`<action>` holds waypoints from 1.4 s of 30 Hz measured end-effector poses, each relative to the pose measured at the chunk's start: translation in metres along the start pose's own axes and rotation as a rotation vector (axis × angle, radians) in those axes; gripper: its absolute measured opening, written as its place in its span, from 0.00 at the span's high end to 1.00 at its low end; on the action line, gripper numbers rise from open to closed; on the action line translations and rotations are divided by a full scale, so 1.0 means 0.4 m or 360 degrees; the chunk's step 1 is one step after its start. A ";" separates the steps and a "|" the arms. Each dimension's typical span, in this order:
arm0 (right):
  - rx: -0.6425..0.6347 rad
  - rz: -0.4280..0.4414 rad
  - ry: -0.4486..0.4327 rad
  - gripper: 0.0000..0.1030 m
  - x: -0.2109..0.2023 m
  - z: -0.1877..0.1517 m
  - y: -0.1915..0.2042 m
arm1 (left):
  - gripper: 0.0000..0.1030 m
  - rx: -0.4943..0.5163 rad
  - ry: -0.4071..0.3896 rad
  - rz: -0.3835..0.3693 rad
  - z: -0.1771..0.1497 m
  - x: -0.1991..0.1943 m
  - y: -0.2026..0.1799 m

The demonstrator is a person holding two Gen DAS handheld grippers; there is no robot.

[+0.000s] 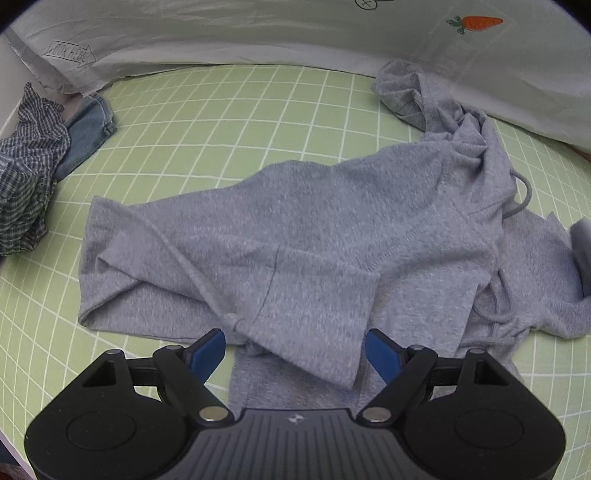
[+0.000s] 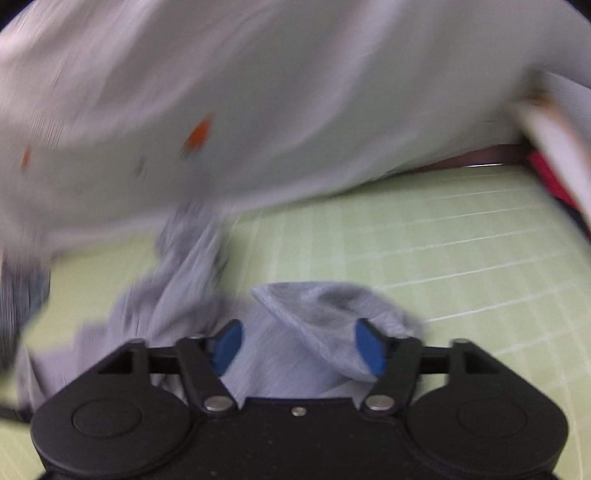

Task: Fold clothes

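Left wrist view – grey hoodie (image 1: 314,229) just ahead of open left claw (image 1: 295,350)

The left gripper (image 1: 294,350) is held low and level, its blue fingers (image 1: 207,352) spread wide with nothing clamped between them. The right gripper (image 2: 297,347) is likewise seen spread apart, though blur leaves contact unclear.

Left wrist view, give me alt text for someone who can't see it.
A grey hoodie lies crumpled on a green grid mat, directly ahead of the open left gripper. A checked garment and a denim piece sit at the mat's left edge; a white carrot-print sheet lies behind.
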State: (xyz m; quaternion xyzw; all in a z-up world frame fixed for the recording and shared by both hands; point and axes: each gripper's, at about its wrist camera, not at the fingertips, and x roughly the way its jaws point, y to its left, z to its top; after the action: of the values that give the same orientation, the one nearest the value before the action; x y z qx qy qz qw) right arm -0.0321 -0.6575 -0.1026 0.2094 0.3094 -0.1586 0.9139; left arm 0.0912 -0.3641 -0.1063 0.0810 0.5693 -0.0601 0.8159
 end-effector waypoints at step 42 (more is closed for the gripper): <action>-0.0230 0.0220 0.0212 0.45 0.085 -0.052 0.132 | 0.19 -0.0181 0.0047 0.0027 -0.010 0.029 0.074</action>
State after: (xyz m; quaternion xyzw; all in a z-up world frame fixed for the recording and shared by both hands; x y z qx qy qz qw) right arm 0.0056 -0.6073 -0.1239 0.1739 0.3650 -0.0582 0.9128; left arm 0.0973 -0.3344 -0.1165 0.0403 0.5830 -0.0194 0.8112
